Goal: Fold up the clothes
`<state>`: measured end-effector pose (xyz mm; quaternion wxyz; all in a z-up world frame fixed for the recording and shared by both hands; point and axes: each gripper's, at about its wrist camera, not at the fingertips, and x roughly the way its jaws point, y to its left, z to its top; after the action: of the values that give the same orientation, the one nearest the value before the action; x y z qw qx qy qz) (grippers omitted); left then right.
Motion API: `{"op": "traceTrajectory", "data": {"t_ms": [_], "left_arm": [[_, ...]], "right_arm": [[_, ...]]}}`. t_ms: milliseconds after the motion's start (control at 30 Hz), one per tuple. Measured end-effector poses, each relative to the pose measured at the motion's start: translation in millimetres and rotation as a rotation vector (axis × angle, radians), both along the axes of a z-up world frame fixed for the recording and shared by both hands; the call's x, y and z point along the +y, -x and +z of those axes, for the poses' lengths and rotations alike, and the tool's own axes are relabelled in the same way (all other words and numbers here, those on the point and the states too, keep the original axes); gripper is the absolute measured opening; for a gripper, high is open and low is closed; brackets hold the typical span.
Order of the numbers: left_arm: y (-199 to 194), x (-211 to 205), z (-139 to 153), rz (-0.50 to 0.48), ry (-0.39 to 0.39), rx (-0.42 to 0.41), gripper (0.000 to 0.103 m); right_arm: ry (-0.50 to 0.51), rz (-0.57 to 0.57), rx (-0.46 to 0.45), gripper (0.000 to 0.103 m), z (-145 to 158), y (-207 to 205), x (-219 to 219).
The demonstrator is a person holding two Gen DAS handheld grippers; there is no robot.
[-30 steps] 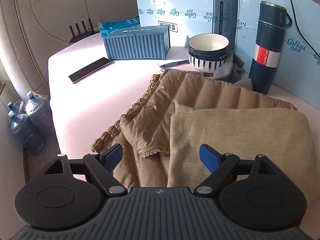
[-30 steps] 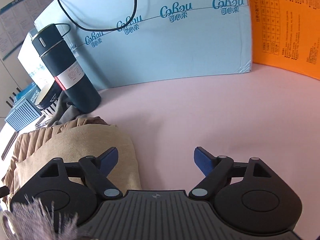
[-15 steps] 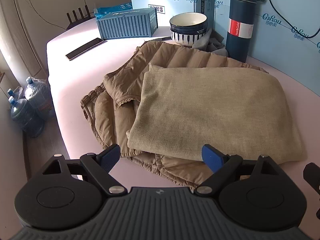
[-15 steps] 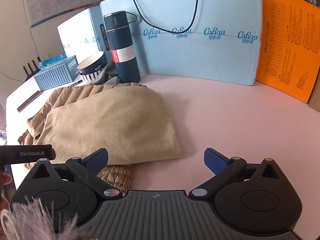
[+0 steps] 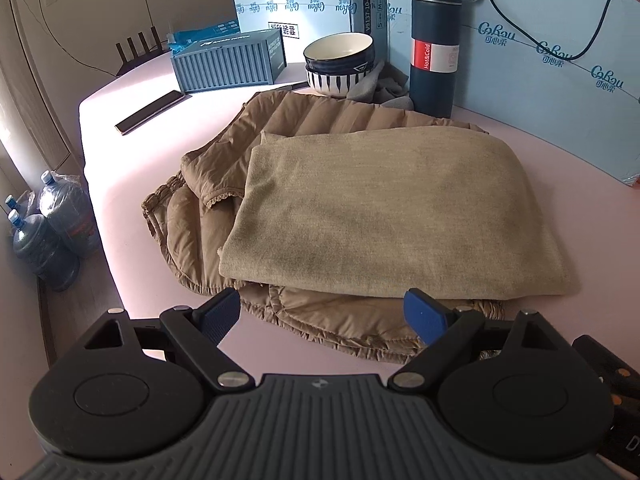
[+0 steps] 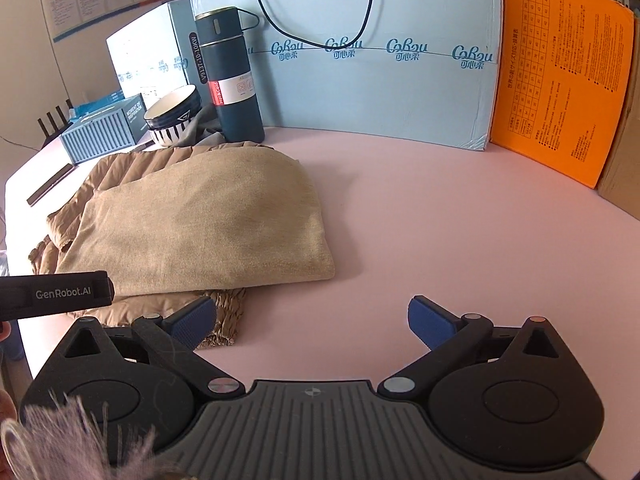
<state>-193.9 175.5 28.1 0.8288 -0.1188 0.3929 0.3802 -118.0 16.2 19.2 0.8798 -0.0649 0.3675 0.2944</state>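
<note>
Pink table (image 6: pixel 440 216) all around us, blue boxes (image 6: pixel 376 64) along the back. We've got the folded cloth (image 5: pixel 384 216) mid-frame in the left view, lying on top of a quilted jacket (image 5: pixel 188 224) that sticks out left and below. Our left gripper (image 5: pixel 322 314) sits just short of the jacket's near edge, jaws wide apart, holding nothing. Right gripper (image 6: pixel 312 320) is spread just as wide over bare table, empty too. Thermos (image 5: pixel 434 40) and bowls (image 5: pixel 340 62) upper center.

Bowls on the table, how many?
2, stacked: a dark blue bowl nested in a striped bowl, left of the thermos, behind the folded clothes. None others visible.
</note>
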Motion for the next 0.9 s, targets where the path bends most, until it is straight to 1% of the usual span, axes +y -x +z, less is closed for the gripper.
{"op": "traceTrajectory", "data": {"t_ms": [67, 200, 500, 900], "left_arm": [[-1.3, -4.2, -0.4, -0.007, -0.001, 0.0, 0.088], [-3.4, -10.0, -2.8, -0.021, 0.0, 0.008, 0.088], [-10.0, -15.0, -6.1, -0.039, 0.005, 0.01, 0.088], [-23.5, -17.7, -9.1, -0.065, 0.003, 0.014, 0.088]], "right_arm": [[0.031, 0.017, -0.009, 0.103, -1.2, 2.5, 0.8], [0.055, 0.04, -0.017, 0.103, -1.9, 5.4, 0.2], [0.077, 0.055, -0.001, 0.103, -5.4, 3.0, -2.5], [0.087, 0.038, 0.022, 0.103, -10.4, -4.4, -6.1]]}}
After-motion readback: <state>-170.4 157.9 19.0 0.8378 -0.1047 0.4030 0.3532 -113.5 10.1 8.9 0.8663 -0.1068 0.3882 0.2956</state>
